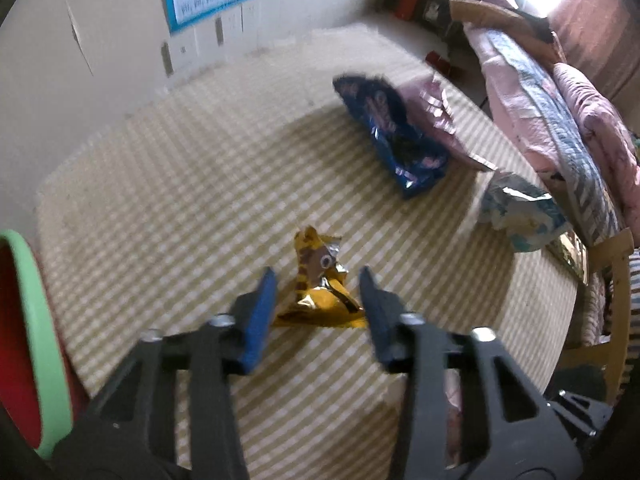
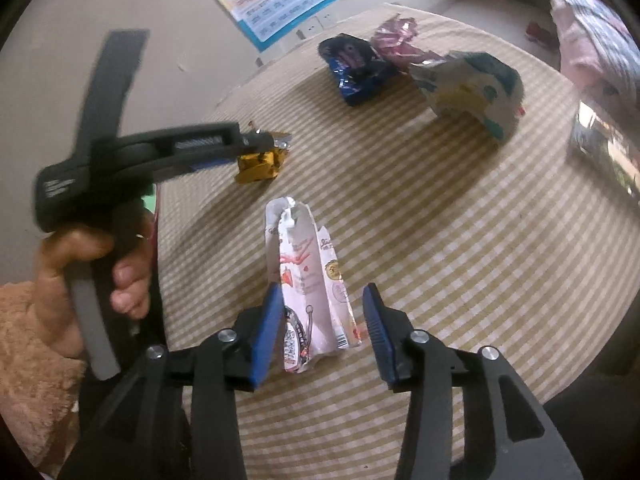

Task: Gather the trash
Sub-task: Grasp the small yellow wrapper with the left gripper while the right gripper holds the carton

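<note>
A crumpled gold wrapper (image 1: 320, 280) stands on the round table's checked cloth (image 1: 180, 200). My left gripper (image 1: 318, 276) straddles it, and both blue pads touch its wide base. The right wrist view shows the same gripper (image 2: 260, 144) from the side, tips down on the gold wrapper (image 2: 258, 166), held by a hand (image 2: 120, 272). A white and pink wrapper (image 2: 312, 280) lies between the fingers of my right gripper (image 2: 324, 292), which is open; the right pad stands clear of it.
Farther back lie a blue wrapper (image 2: 356, 68), a pink wrapper (image 2: 396, 40) and a white-and-blue bag (image 2: 472, 88). A red bin with a green rim (image 1: 36, 320) stands at the table's left edge. Pink bedding (image 1: 560, 120) and a wooden chair (image 1: 616, 280) are on the right.
</note>
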Demonstrator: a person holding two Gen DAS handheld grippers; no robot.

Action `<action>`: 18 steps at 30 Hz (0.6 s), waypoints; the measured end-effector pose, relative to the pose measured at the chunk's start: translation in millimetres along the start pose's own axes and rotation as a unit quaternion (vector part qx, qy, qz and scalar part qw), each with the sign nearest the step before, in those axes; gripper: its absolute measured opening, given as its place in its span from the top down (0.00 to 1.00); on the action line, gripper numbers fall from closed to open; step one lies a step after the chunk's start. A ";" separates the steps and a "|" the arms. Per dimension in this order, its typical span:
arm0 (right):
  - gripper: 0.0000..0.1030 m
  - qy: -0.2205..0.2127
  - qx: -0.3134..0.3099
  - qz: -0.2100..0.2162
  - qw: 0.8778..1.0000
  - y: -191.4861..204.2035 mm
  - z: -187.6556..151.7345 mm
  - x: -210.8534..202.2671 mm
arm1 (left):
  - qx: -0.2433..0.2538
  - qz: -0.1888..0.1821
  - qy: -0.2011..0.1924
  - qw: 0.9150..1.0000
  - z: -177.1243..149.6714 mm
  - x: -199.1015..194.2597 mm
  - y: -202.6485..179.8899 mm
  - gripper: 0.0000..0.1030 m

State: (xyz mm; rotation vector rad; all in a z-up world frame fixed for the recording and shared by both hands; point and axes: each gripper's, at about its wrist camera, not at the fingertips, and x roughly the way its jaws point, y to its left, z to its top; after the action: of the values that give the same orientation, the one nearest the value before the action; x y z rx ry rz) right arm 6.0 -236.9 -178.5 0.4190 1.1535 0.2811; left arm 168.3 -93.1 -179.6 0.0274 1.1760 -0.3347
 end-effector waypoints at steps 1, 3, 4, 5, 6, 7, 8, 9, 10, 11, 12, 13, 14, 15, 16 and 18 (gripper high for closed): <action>0.57 0.000 0.006 0.003 1.000 -2.3 0.1 -0.5 | -0.009 -0.006 0.012 1.000 -0.3 5.6 2.2 0.79; 0.57 0.000 0.012 0.008 1.000 -4.5 0.2 -2.3 | -0.029 -0.014 0.007 0.999 -2.8 3.7 7.4 0.86; 0.57 0.001 0.012 0.009 1.000 -5.0 0.2 -2.8 | -0.033 -0.016 0.005 0.999 -5.1 0.7 9.4 0.87; 0.57 0.002 0.012 0.009 1.000 -5.2 0.5 -2.4 | -0.036 -0.016 0.003 0.999 -7.7 -3.5 11.3 0.90; 0.57 0.003 0.011 0.011 1.000 -5.0 0.8 -1.8 | -0.038 -0.016 -0.001 0.999 -10.4 -8.2 12.8 0.91; 0.57 0.005 0.011 0.012 1.000 -5.2 1.2 -1.2 | -0.039 -0.016 -0.007 0.999 -14.6 -15.0 14.5 0.91; 0.57 0.006 0.009 0.014 1.000 -4.9 1.6 -0.4 | -0.036 -0.013 -0.011 0.999 -19.3 -22.0 15.8 0.91; 0.56 0.008 0.007 0.015 1.000 -4.1 1.9 0.4 | -0.034 -0.010 -0.013 0.999 -22.7 -26.7 16.5 0.91; 0.56 0.010 0.005 0.016 1.000 -3.4 1.9 1.5 | -0.031 -0.006 -0.016 0.999 -27.1 -32.3 17.7 0.91; 0.55 0.013 0.003 0.017 1.000 -2.4 2.3 3.2 | -0.027 -0.003 -0.016 0.999 -31.9 -36.8 19.3 0.91; 0.55 0.016 -0.001 0.018 1.000 -1.0 2.4 4.5 | -0.026 -0.002 -0.015 1.000 -36.9 -39.6 21.1 0.90; 0.55 0.018 -0.004 0.018 1.000 -0.2 2.2 5.6 | -0.025 0.000 -0.014 1.000 -38.9 -40.6 22.3 0.90; 0.55 0.021 -0.009 0.018 1.000 1.8 2.0 7.0 | -0.024 0.002 -0.012 1.000 -41.2 -40.9 23.3 0.89; 0.54 0.025 -0.013 0.017 0.999 3.5 2.0 8.7 | -0.024 0.004 -0.011 1.000 -43.6 -40.6 23.7 0.88; 0.53 0.029 -0.019 0.017 0.999 5.9 2.1 11.1 | -0.025 0.006 -0.011 1.000 -46.8 -40.5 25.5 0.87; 0.53 0.039 -0.032 0.012 0.999 10.7 1.5 16.0 | -0.030 0.012 -0.011 0.999 -53.9 -40.6 28.9 0.81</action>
State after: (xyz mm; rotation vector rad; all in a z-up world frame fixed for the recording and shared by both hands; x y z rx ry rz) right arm 13.5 -220.9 -186.2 0.3671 1.2138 0.3567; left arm 113.8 -45.3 -168.2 -0.0140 1.1621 -0.2788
